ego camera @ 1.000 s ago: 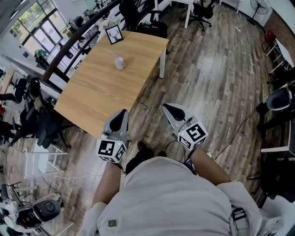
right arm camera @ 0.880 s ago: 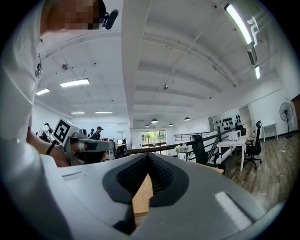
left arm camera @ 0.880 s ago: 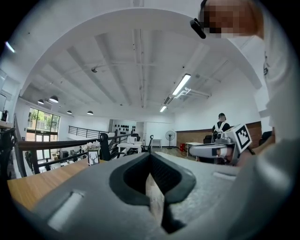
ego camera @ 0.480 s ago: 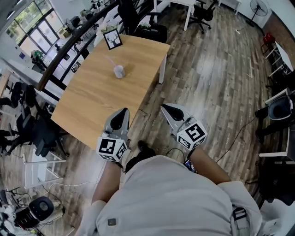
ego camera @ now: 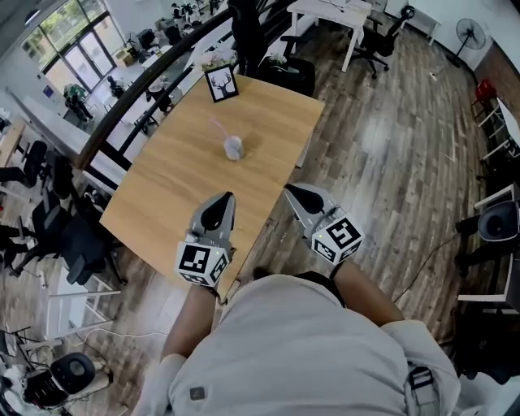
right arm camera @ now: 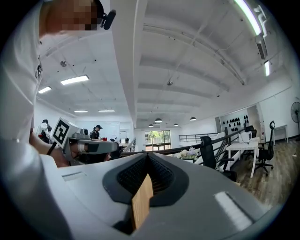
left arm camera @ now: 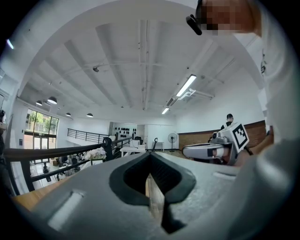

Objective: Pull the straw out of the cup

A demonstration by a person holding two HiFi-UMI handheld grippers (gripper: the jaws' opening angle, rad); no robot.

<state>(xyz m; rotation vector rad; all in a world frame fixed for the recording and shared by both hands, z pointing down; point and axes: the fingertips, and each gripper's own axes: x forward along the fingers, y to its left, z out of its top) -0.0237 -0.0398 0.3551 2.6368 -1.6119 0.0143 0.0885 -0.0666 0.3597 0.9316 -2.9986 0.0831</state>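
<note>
A small pale cup (ego camera: 234, 149) with a pink straw (ego camera: 219, 127) leaning out of it stands in the middle of the wooden table (ego camera: 171, 191). My left gripper (ego camera: 225, 198) is shut and empty, its tip over the table's near edge, well short of the cup. Beside the table's near corner, over the floor, my right gripper (ego camera: 289, 190) is also shut and holds nothing. In both gripper views the jaws point level and the cup is hidden. The left gripper (left arm camera: 150, 157) sees the right one (left arm camera: 206, 150) beside it. The right gripper (right arm camera: 147, 158) likewise sees the left one (right arm camera: 90, 147).
A framed deer picture (ego camera: 221, 84) stands at the table's far end. Black office chairs (ego camera: 77, 236) crowd the left side behind a dark railing (ego camera: 138, 93). A white desk (ego camera: 329, 10) and a chair (ego camera: 382, 36) stand farther off, across the plank floor (ego camera: 390, 146).
The person has walked up to the table, so the table and cup have come closer. The left gripper's tip now reaches over the table's near edge. Both grippers stay shut.
</note>
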